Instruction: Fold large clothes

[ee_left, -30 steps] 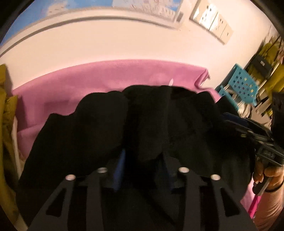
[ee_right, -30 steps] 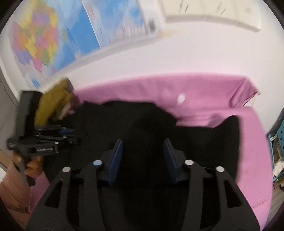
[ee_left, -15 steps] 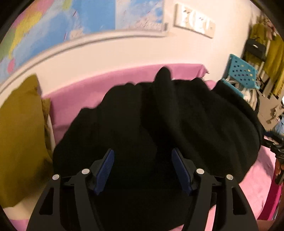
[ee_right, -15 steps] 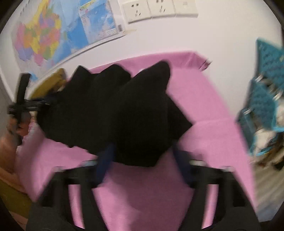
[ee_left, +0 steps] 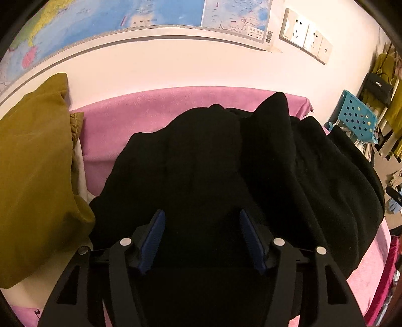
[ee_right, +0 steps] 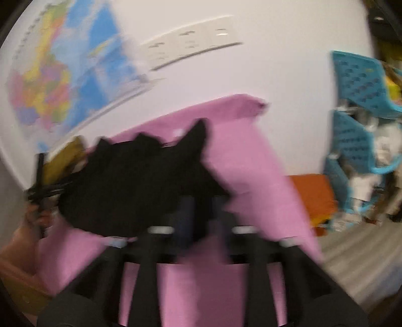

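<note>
Left wrist view: black garment is lying heaped on the pink sheet under a wall map, left gripper closing, pads apart. Right gripper is opening, blurred, black cloth between its pads.

Both wrist views steeply down, close over shared pink cover.
</note>
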Demonstrator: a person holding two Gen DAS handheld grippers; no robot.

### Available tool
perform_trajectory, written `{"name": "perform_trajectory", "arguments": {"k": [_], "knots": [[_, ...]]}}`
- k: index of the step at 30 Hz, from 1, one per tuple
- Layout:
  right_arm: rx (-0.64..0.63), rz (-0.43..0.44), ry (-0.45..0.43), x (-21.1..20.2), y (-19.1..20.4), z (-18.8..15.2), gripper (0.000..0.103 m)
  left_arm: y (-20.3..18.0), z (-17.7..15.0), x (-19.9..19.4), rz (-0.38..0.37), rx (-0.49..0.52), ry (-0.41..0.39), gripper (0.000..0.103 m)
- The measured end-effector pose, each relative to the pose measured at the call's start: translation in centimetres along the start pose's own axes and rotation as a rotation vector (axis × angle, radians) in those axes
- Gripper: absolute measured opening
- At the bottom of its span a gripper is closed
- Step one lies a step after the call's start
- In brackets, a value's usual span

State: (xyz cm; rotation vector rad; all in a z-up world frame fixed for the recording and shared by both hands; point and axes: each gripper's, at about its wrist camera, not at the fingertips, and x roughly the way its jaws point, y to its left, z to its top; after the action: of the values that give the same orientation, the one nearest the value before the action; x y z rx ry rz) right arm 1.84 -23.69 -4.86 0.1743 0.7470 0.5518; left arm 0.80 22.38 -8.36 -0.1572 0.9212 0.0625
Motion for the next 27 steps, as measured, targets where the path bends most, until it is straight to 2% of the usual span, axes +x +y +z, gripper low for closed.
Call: {"name": "perform_trajectory", "arguments": {"k": [1,3,4,5,8,9,10,11,12,14,15,17,19,21,22,23,25,27], "knots": [[-0.020,0.003,-0.005,0.4,0.8,-0.2,0.063,-0.1,0.0,0.1,0.000,0.000,-0.001,0.062],[-0.029,-0.005,0.040,1.9,1.4,-0.3,0.056,-0.3,0.0,0.2,-0.006,-0.004,-0.002,0.064],[-0.014,0.006,0.068,3.0,1.4,-0.6,0.047,-0.3,0.0,0.2,-0.008,-0.005,-0.003,0.064],[-0.010,0.022,0.086,3.8,1.3,-0.7,0.029,-0.3,-0.1,0.2,-0.009,-0.003,-0.004,0.064],[-0.021,0.023,0.097,4.1,1.2,-1.7,0.013,-0.4,0.0,0.3,-0.012,-0.001,-0.004,0.064],[-0.015,0.004,0.070,3.4,0.9,-1.5,0.006,-0.4,0.1,0.4,-0.013,0.000,-0.002,0.064],[-0.018,-0.013,0.045,2.7,0.4,-1.1,0.006,-0.5,0.2,0.4,-0.013,0.002,-0.001,0.064],[-0.013,-0.047,-0.025,0.9,0.1,-0.2,0.002,-0.5,0.2,0.5,-0.014,0.004,0.000,0.064],[-0.008,-0.067,-0.078,-0.4,-0.2,0.5,0.002,-0.4,0.1,0.4,-0.013,0.003,0.001,0.065],[0.006,-0.037,-0.111,-1.3,-0.5,1.5,0.002,-0.3,0.1,0.4,-0.013,0.001,0.003,0.065],[-0.004,-0.050,-0.105,-0.9,-0.2,1.6,0.002,-0.3,0.1,0.4,-0.011,0.003,0.002,0.065],[-0.070,-0.100,-0.034,1.0,0.7,1.1,0.003,-0.4,0.1,0.5,-0.007,0.008,0.001,0.065],[-0.042,-0.104,0.041,2.9,0.1,0.3,0.004,-0.4,0.0,0.3,-0.006,0.007,0.001,0.065],[0.001,-0.112,0.061,3.1,-0.6,0.1,0.015,-0.5,-0.1,-0.1,0.002,0.017,-0.001,0.065],[0.031,-0.142,0.038,2.3,-0.7,0.2,0.034,-0.6,-0.1,-0.6,0.007,0.017,-0.006,0.065],[0.023,-0.153,0.012,1.7,-0.4,0.4,0.039,-0.6,0.0,-1.0,0.001,0.018,-0.012,0.065],[-0.028,-0.130,-0.047,0.4,1.4,1.1,0.041,-0.5,-0.1,-2.1,-0.015,0.020,-0.032,0.065],[-0.096,-0.036,-0.070,0.3,4.3,2.3,0.050,-0.6,0.0,-2.9,-0.002,0.033,-0.051,0.065]]}}
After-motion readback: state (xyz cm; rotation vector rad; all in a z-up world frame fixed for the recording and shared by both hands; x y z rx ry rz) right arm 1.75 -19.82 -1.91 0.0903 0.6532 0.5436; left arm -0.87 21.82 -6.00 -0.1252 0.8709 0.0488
